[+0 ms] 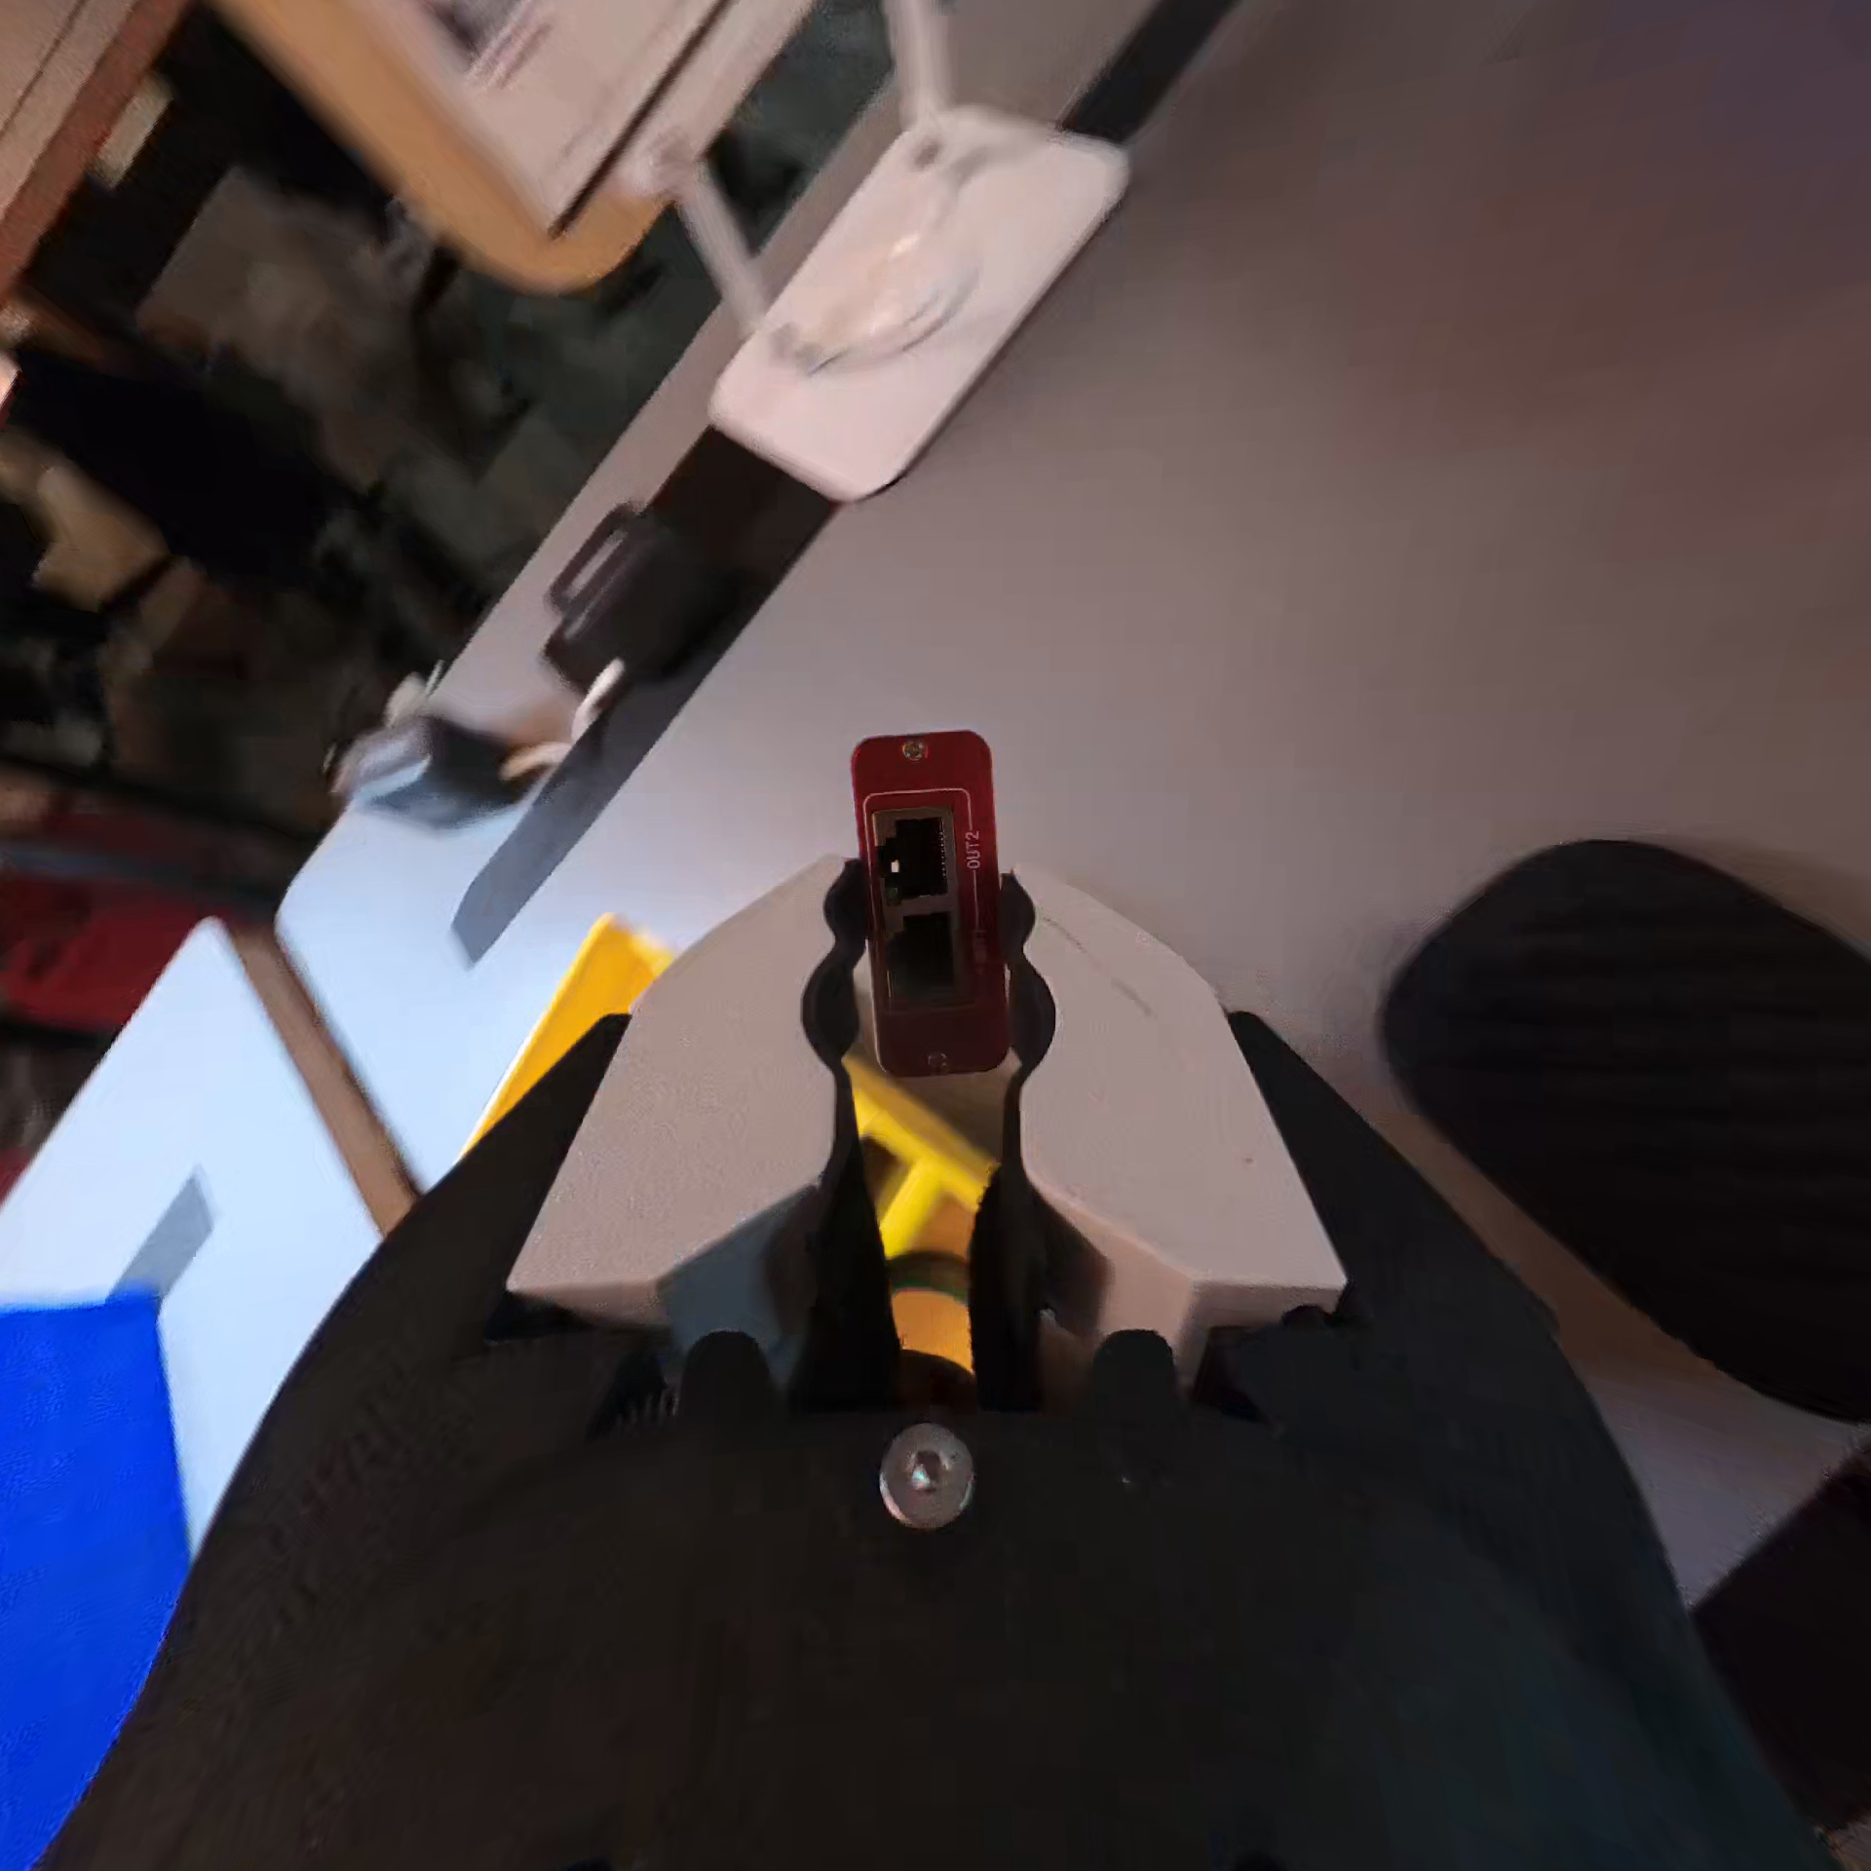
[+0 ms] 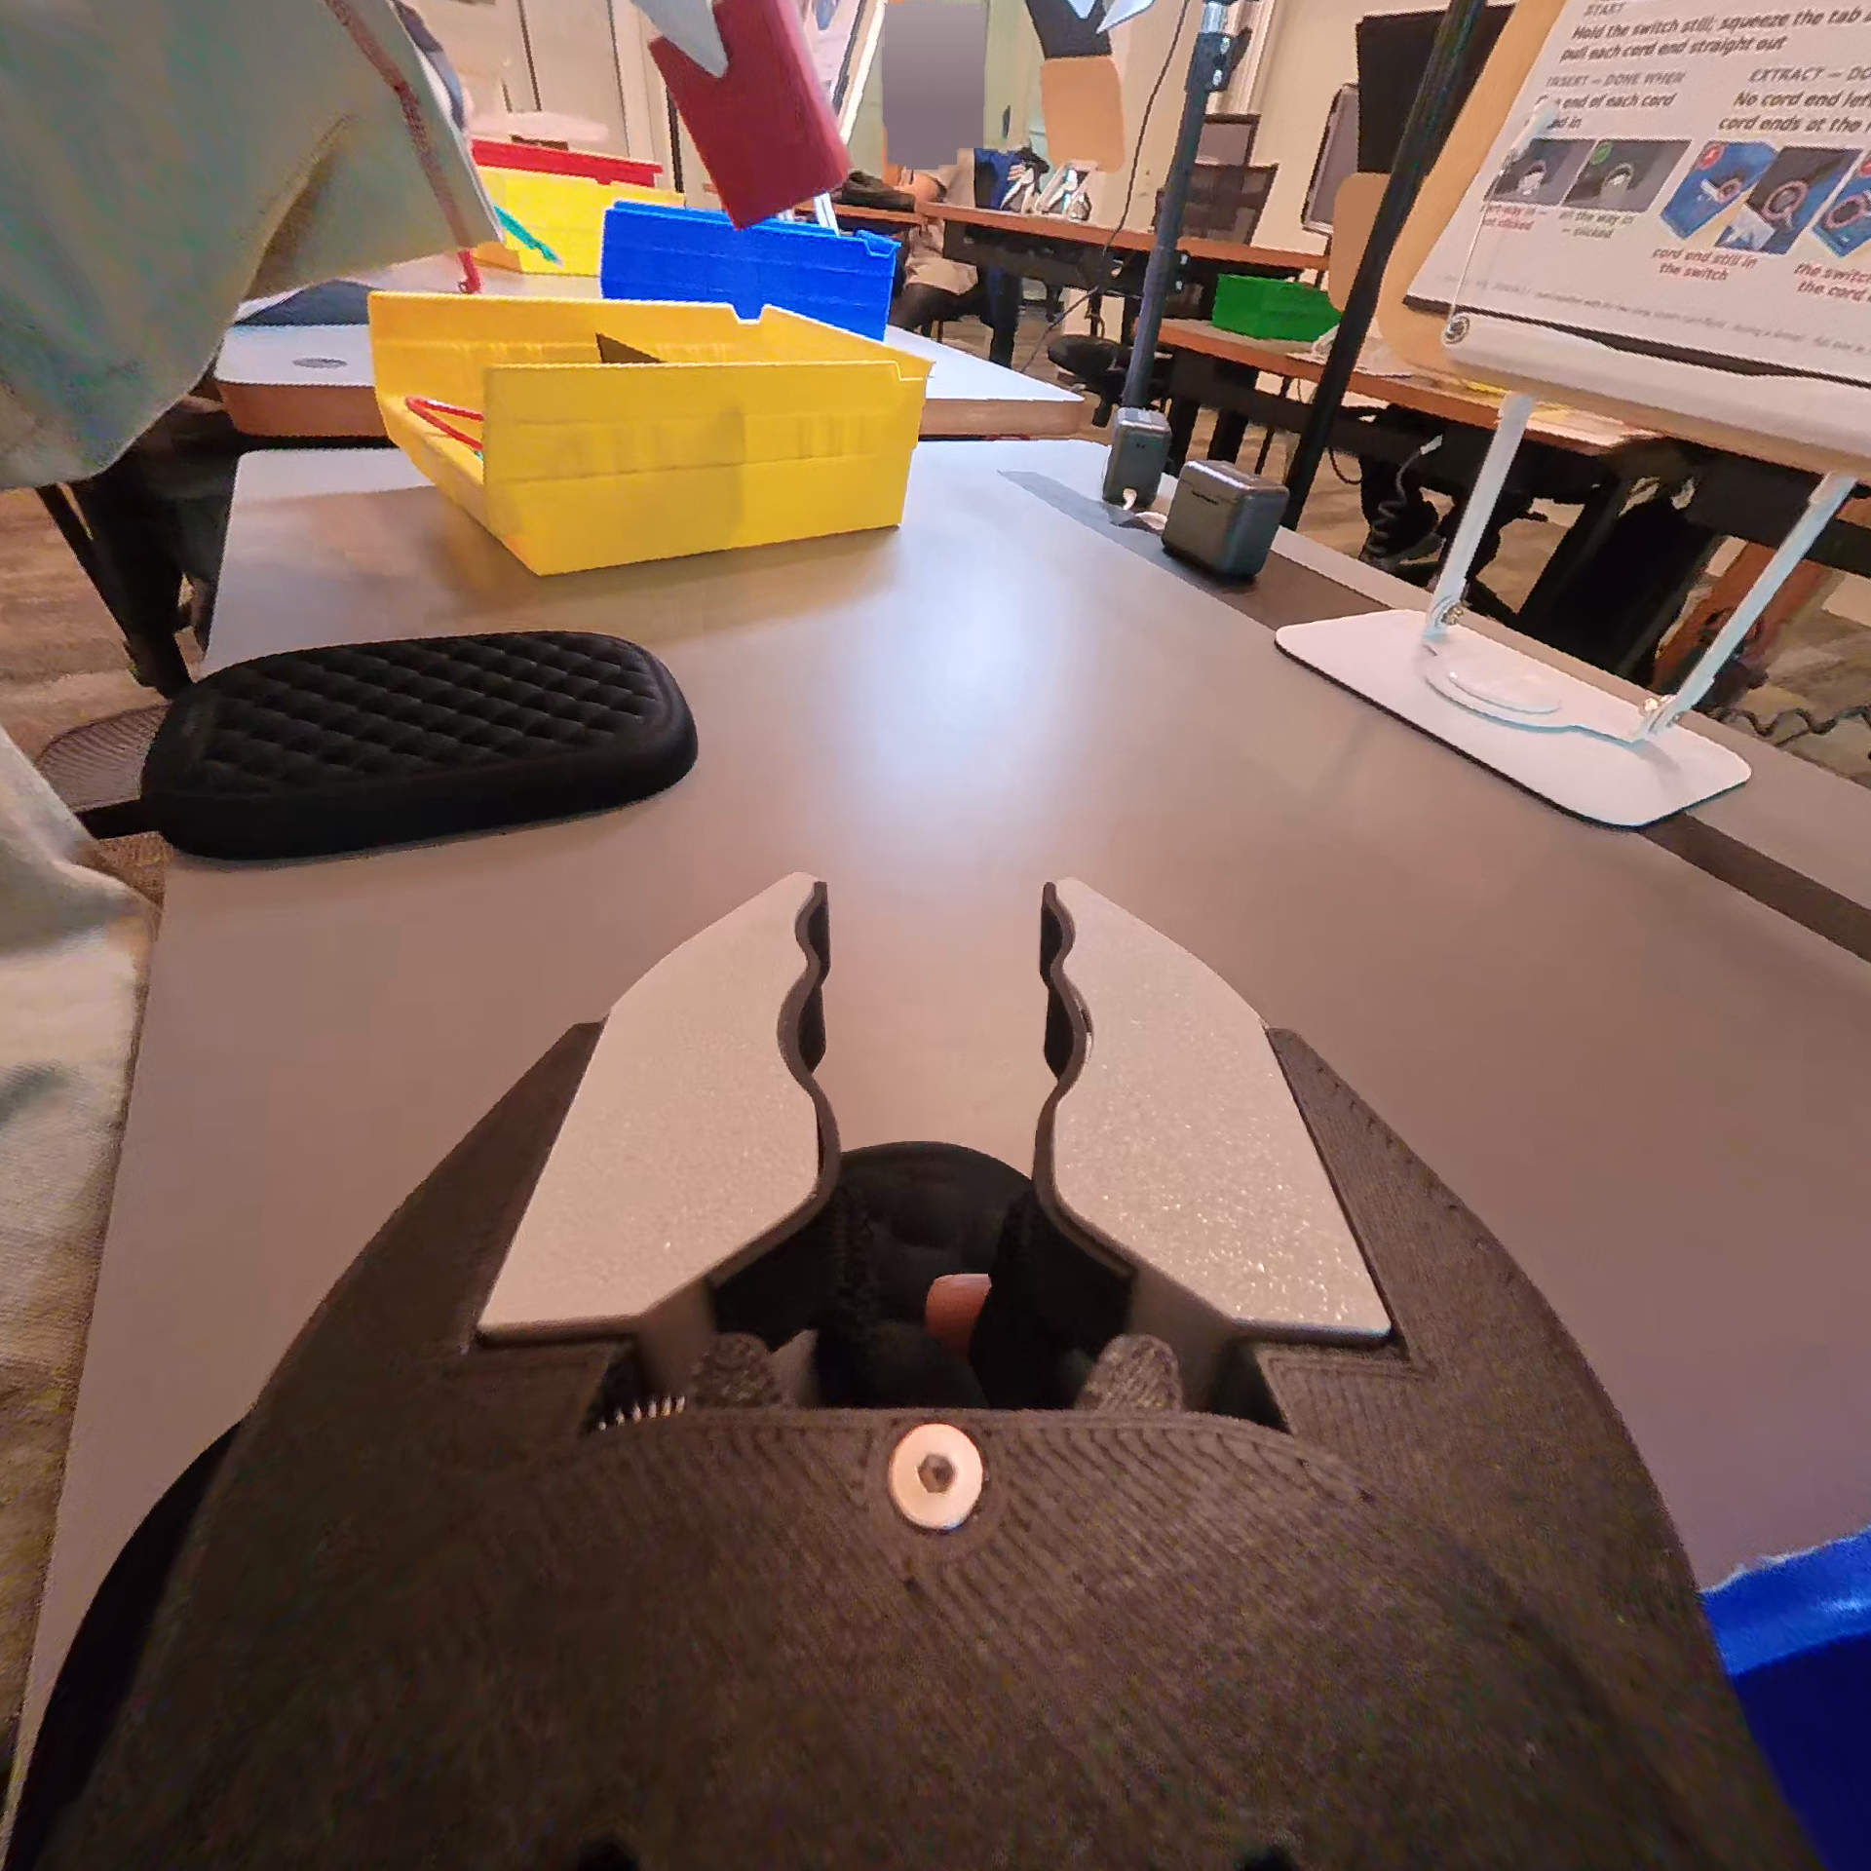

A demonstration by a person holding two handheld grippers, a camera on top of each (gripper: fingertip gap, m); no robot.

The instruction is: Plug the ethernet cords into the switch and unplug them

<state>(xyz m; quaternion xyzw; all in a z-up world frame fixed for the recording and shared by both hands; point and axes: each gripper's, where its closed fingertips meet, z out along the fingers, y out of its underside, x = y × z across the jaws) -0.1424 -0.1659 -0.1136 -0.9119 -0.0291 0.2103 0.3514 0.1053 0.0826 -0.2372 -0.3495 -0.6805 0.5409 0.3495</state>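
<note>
The left gripper (image 1: 931, 911) clamps the red switch (image 1: 933, 901) by its sides, lifted clear of the grey worktop (image 1: 1316, 607); only the left wrist view shows its two empty ports. The right wrist view shows the switch's plain back at 11 o'clock, above the yellow bin (image 2: 648, 445). The right gripper (image 2: 933, 937) sits wide and empty over the worktop, a black pad (image 2: 415, 739) at 10 o'clock.

Lab workroom: rowed desks (image 2: 1134, 243), parts bins (image 2: 648, 445).
</note>
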